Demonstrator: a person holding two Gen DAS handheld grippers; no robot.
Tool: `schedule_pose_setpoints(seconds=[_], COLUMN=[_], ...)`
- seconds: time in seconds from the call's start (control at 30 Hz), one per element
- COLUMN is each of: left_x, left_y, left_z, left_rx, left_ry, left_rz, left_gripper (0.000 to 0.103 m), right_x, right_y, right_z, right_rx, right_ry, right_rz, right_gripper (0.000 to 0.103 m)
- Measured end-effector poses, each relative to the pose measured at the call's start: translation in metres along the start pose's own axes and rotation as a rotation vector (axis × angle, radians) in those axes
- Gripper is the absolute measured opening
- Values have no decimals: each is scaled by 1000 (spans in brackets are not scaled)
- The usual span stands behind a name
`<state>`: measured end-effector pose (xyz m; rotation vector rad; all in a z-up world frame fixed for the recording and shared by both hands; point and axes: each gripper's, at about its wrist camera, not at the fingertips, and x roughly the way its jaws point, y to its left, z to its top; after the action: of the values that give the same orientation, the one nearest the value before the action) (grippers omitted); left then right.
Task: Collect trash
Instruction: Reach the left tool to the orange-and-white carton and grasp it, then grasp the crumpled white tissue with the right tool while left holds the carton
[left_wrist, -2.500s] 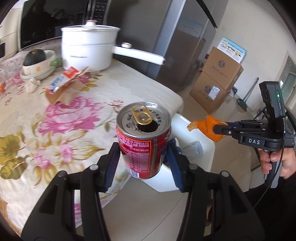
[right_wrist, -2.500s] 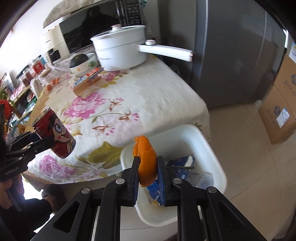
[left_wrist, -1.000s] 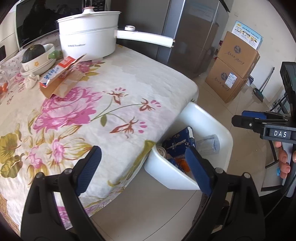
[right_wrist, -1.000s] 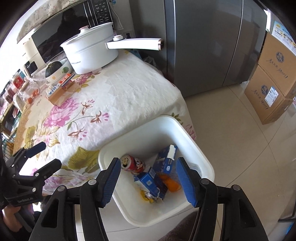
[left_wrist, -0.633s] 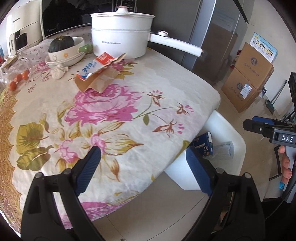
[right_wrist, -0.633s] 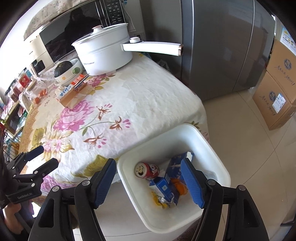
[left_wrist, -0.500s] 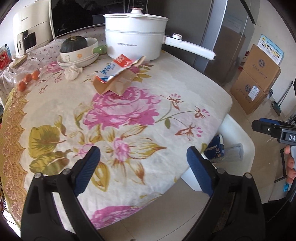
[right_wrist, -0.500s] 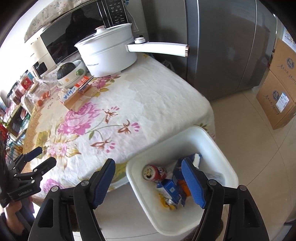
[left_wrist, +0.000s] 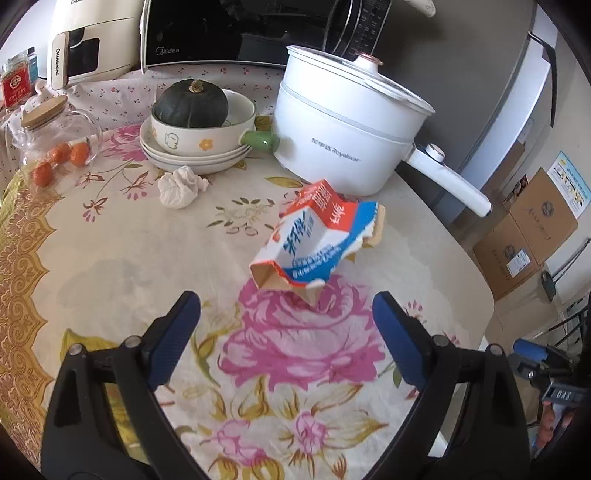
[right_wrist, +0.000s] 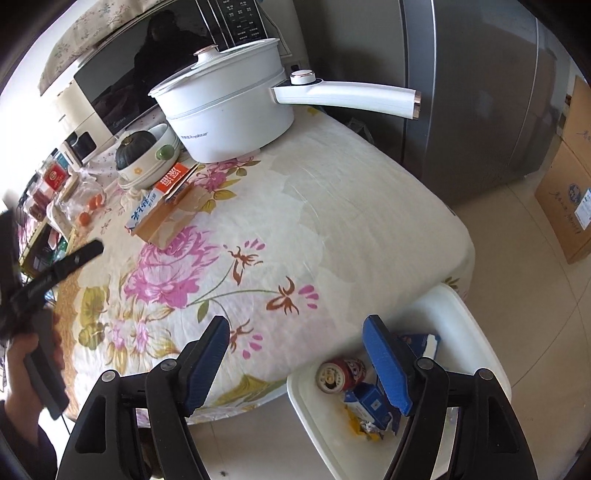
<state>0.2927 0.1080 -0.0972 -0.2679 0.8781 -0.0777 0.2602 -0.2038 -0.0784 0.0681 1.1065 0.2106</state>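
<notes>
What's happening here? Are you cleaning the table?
Yes, a person is picking up trash with two hand-held grippers. A red can and blue cartons already lie in the white bin beside the table. Both grippers are open and empty. The left gripper points at a torn carton on the tablecloth.

The bench (left_wrist: 122, 240) wears a cream cloth with pink roses, olive leaves and a gold border. A red, white and blue carton (left_wrist: 314, 236) shows brown card inside. White electric pot (left_wrist: 347, 136); dark green squash (left_wrist: 190, 103); white bin (right_wrist: 476, 354); red can (right_wrist: 341, 374).
</notes>
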Motion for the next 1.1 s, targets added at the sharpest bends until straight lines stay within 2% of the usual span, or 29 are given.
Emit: schedule_pose_setpoints(seconds=[0.17,0.33,0.43,0.5,0.53,0.6,0.67,0.8,0.9,1.1], left_x=[40,74,87,94,93,89,80,50,14,-60], left_y=[2,5,8,8,5,2,1,6,24,70], left_z=[20,21,16,9,7,1,-3,-10,-20,-42], left_rx=[-3,-10,-34,-46,-34,-24,-20,-20,-42,-71], left_ry=[40,89,110,131,111,101,75,27,12,-36], left_rz=[21,17,-29,-72,-67,-89,-93,-89,-72,14], left_gripper=[94,89,71,53,52,40,36,35,35,35], right_x=[11,21,24,24,24,24,24,24,25,38], right_y=[-5,-16,-19,-19,-18,-17,-16,-11,1,59], right_z=[3,3,2,1,1,0,0,0,4,23], right_rx=[-5,21,34,31,28,25,25,22,-5,-74], right_ry=[19,43,57,61,61,60,57,47,22,-47], right_rz=[-14,-22,-24,-23,-25,-26,-27,-37,-43,-7], right_gripper=[76,76,76,76,76,76,76,76,76,76])
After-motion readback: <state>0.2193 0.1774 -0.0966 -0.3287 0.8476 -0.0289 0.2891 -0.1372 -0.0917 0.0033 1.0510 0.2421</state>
